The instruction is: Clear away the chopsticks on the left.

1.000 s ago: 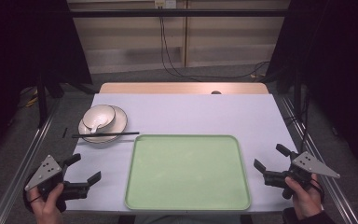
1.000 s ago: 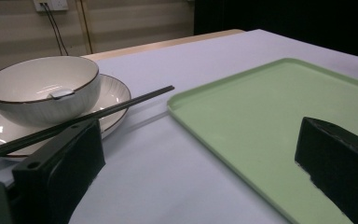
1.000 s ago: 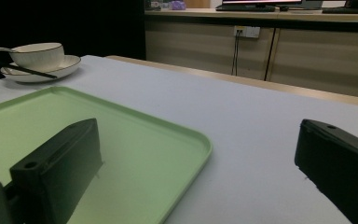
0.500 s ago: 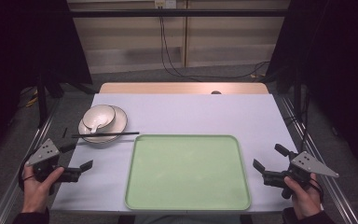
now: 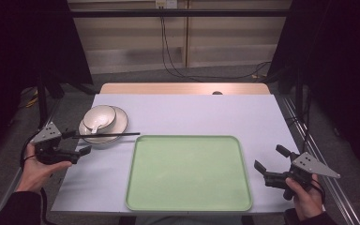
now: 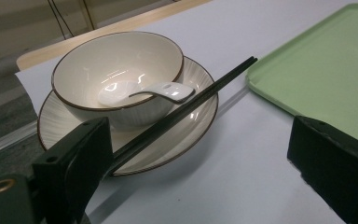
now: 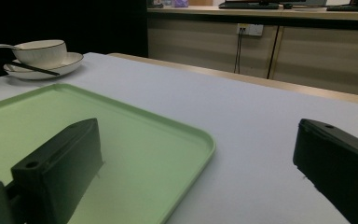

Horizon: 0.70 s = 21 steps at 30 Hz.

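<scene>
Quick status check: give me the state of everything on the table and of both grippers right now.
bowl: upright on the plate, spoon inside
spoon: handle resting on the bowl's rim
plate: flat on the table
chopsticks: lying across the plate's rim
tray: empty
left gripper: open, holding nothing, beside the plate
right gripper: open, holding nothing

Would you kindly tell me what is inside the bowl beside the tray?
A white ceramic spoon lies in the bowl, its handle resting over the rim. The patch of bowl floor beneath the spoon's scoop is covered.
</scene>
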Each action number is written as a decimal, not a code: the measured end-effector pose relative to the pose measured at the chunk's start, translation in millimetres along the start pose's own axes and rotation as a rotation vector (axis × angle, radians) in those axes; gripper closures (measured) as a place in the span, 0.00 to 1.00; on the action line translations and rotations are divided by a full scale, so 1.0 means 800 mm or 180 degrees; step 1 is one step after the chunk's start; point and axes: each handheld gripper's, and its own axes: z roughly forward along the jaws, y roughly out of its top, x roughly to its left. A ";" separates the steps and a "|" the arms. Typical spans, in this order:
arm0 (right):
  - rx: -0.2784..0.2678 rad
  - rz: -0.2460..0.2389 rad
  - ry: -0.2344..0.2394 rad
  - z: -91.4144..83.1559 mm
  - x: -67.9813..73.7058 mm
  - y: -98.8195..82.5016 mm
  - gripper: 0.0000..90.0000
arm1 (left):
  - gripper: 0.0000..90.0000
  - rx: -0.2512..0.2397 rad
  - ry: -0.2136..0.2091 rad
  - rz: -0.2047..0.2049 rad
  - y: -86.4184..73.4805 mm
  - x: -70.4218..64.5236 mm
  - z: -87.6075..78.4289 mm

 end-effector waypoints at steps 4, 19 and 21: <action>0.0005 0.0002 -0.0028 0.000 0.000 0.000 0.01 | 0.17 0.0179 0.0143 0.0154 -0.003 0.011 0.010; 0.0031 -0.0051 0.0038 0.000 0.002 0.000 0.01 | 0.66 0.0296 0.0073 0.0280 -0.009 0.034 0.037; 0.0018 -0.0058 0.0042 0.000 0.002 0.000 0.01 | 0.71 0.0381 0.0109 0.0363 -0.005 0.035 0.038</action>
